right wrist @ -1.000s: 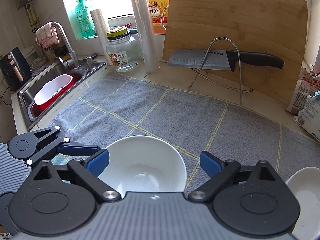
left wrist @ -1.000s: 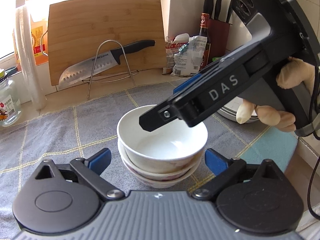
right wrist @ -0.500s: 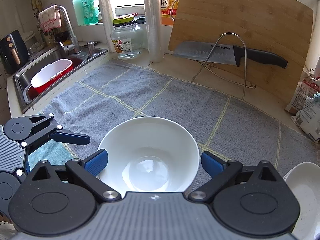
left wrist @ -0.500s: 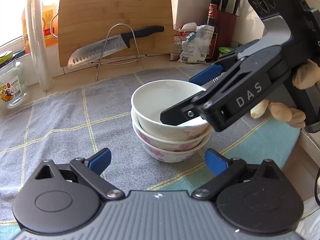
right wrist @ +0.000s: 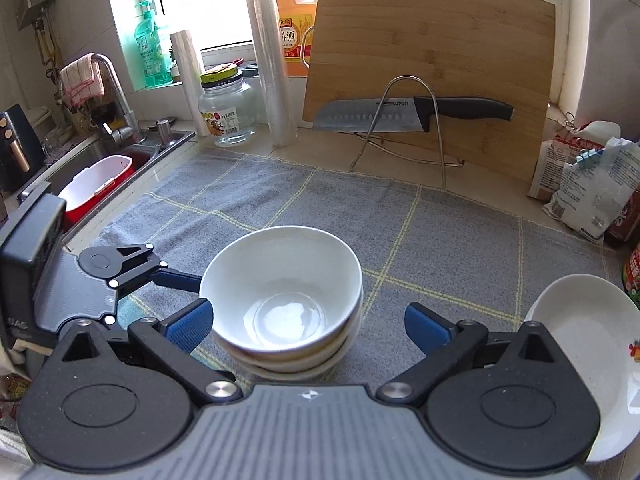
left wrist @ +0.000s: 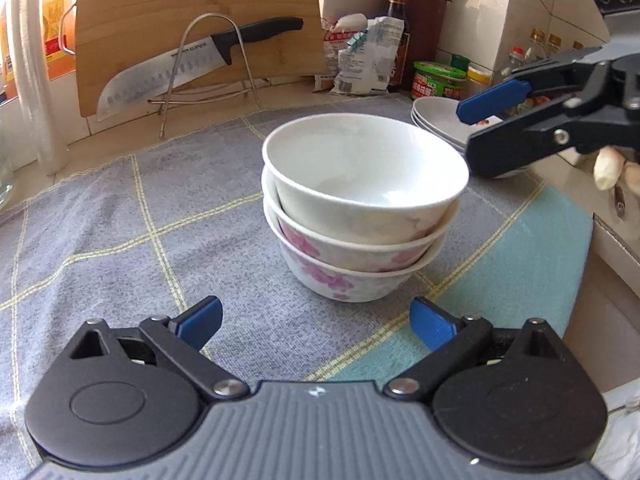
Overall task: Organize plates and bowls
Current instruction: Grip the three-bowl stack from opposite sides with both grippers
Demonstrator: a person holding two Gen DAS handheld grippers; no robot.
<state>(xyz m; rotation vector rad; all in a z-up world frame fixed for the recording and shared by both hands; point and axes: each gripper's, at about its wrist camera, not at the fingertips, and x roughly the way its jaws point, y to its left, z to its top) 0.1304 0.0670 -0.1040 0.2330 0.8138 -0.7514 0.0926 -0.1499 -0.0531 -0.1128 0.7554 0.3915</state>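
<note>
Three bowls stand stacked (left wrist: 352, 240) on the grey checked cloth (left wrist: 140, 220): a white one (right wrist: 280, 292) on top and two with pink flowers below. My left gripper (left wrist: 316, 322) is open, low on the near side of the stack and not touching it. My right gripper (right wrist: 307, 327) has its jaws opening; the stack stands between and just ahead of its blue pads (right wrist: 188, 326), which stay off the bowls. In the left wrist view the right gripper (left wrist: 480, 132) hangs to the right of the top bowl. A small stack of white plates (left wrist: 436, 120) sits behind it.
A bamboo cutting board (right wrist: 432, 60) leans at the back, with a knife (right wrist: 408, 114) on a wire stand before it. Left of the cloth lies the sink (right wrist: 132, 152) holding a red and white tub (right wrist: 96, 184). Food packets (left wrist: 360, 56) and jars crowd the back right; the counter edge (left wrist: 612, 240) runs along the right.
The right gripper has drawn back off the top bowl, away to the right, and its jaws have widened. The left gripper has sunk, so the stack now shows from the side.
</note>
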